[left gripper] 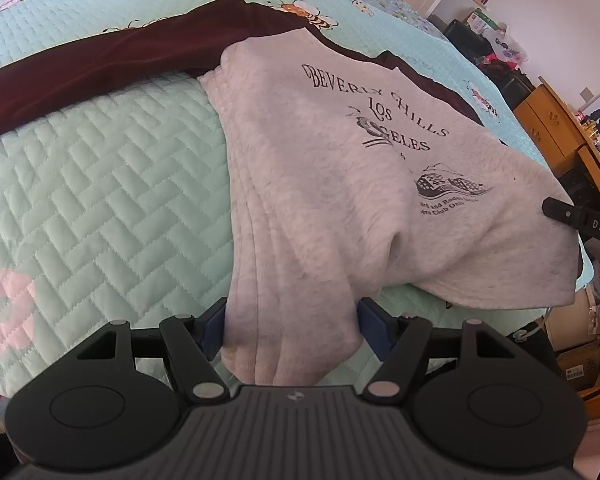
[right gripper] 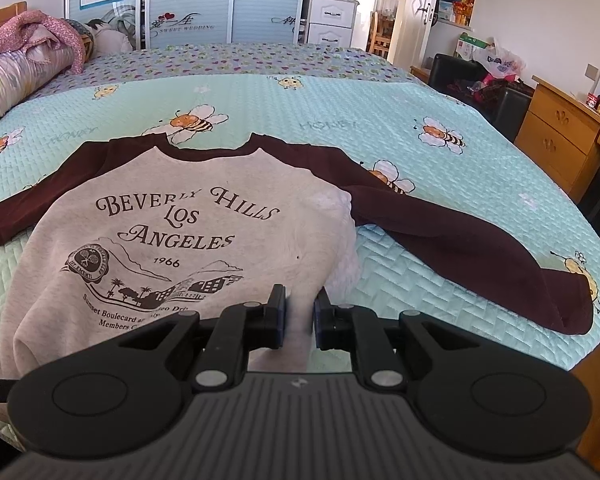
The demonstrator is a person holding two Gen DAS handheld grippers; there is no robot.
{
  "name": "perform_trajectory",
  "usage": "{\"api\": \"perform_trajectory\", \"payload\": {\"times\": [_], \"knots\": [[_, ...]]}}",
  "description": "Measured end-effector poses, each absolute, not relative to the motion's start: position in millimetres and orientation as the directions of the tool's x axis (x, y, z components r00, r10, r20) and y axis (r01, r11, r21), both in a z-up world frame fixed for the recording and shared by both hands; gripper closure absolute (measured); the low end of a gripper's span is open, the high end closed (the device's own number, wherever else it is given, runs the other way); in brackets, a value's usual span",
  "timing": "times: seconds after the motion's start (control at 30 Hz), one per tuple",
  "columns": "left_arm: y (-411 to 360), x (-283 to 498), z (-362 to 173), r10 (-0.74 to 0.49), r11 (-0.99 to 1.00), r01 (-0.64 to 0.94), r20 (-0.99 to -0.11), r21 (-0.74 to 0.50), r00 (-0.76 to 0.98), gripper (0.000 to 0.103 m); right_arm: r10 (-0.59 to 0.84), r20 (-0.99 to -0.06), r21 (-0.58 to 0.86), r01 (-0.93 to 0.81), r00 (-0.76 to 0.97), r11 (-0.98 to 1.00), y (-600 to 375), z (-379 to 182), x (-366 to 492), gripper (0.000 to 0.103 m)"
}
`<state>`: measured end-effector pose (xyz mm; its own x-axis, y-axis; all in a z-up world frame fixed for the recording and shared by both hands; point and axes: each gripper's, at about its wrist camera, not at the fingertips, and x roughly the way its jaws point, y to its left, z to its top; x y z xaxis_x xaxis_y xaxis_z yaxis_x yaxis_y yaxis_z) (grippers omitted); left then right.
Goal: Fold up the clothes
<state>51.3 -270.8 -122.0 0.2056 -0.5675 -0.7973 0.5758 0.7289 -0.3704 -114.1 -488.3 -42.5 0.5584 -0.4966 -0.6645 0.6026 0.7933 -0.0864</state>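
Note:
A grey sweatshirt (right gripper: 180, 216) with maroon sleeves and a "Beverly Hills Los Angeles" print lies front-up on the mint quilted bed cover (right gripper: 340, 104). Its collar points away from me and its right sleeve (right gripper: 480, 256) stretches toward the bed's edge. My right gripper (right gripper: 300, 320) is shut on a thin pinch of the grey hem. In the left wrist view the sweatshirt (left gripper: 340, 152) rises off the bed cover (left gripper: 100, 200), and a thick bunch of its ribbed hem fills my left gripper (left gripper: 292, 328), both blue pads against the cloth. The right gripper's black finger (left gripper: 572, 216) shows at the far hem corner.
Rolled bedding and a pink garment (right gripper: 20, 68) lie at the bed's head on the left. A wardrobe with sliding doors (right gripper: 188, 4) stands beyond the bed. A wooden desk (right gripper: 560, 136) and a black chair (right gripper: 460, 76) line the right side, close to the bed's edge.

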Motion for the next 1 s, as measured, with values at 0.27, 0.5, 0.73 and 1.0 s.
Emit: {"api": "perform_trajectory", "payload": {"times": [0.27,0.5,0.73,1.0], "knots": [[-269,52,-122,-0.57,0.727,0.575,-0.796,-0.375,0.202,0.032,-0.429,-0.697,0.006,0.603,0.575,0.798,-497,-52,-121,0.054],[-255,47,-120,-0.593,0.701,0.599,-0.783,-0.387,0.187,0.032,-0.276,-0.763,0.208,0.626,0.585,0.752,-519,-87,-159,0.033],[-262,46,-133,-0.581,0.692,0.613,-0.798,-0.381,0.16,0.028,-0.053,-0.79,0.465,0.654,0.611,0.596,-527,-133,-183,0.026],[-268,44,-132,-0.639,0.63,0.66,-0.756,-0.409,0.142,0.065,-0.069,-0.785,0.438,0.63,0.616,0.642,-516,-130,-174,0.082]]}}
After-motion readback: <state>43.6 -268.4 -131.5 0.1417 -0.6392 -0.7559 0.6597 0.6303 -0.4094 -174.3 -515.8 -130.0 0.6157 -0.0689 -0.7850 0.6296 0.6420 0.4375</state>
